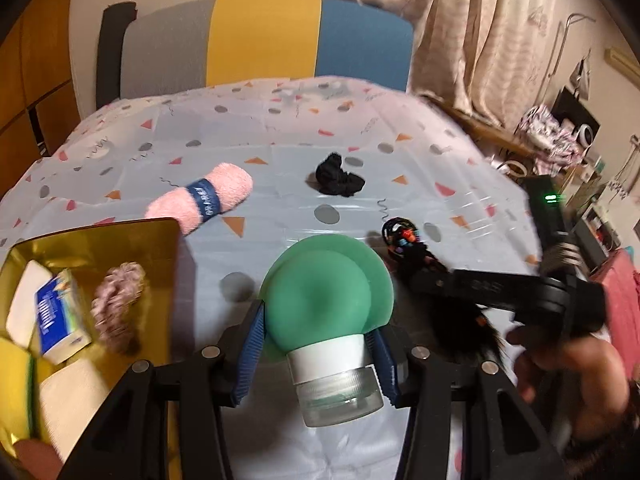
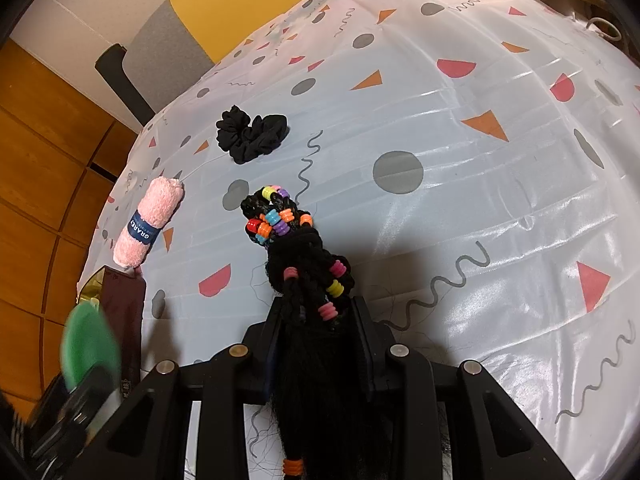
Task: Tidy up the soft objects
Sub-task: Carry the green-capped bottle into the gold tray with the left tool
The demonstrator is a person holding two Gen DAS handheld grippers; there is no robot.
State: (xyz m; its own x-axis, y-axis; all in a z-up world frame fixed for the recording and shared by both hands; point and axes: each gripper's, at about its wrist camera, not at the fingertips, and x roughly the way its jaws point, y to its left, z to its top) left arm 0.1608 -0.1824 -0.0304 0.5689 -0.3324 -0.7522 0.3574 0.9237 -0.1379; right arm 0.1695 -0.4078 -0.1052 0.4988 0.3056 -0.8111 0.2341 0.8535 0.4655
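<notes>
Jaws of the left gripper point(image 1: 320, 354) clamped on a green bottle point(image 1: 326, 308), right gripper point(image 2: 322, 336) on a beaded braid point(image 2: 304, 272) over the desk point(image 2: 460, 208).

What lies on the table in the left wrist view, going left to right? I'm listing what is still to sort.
Gold tray → pink towel roll → green bottle in the left gripper → black scrunchie → beaded braid held by the right gripper.

Black hand-held gripper point(image 1: 320, 354), blue ribbed pads point(image 1: 252, 344), silver screws
</notes>
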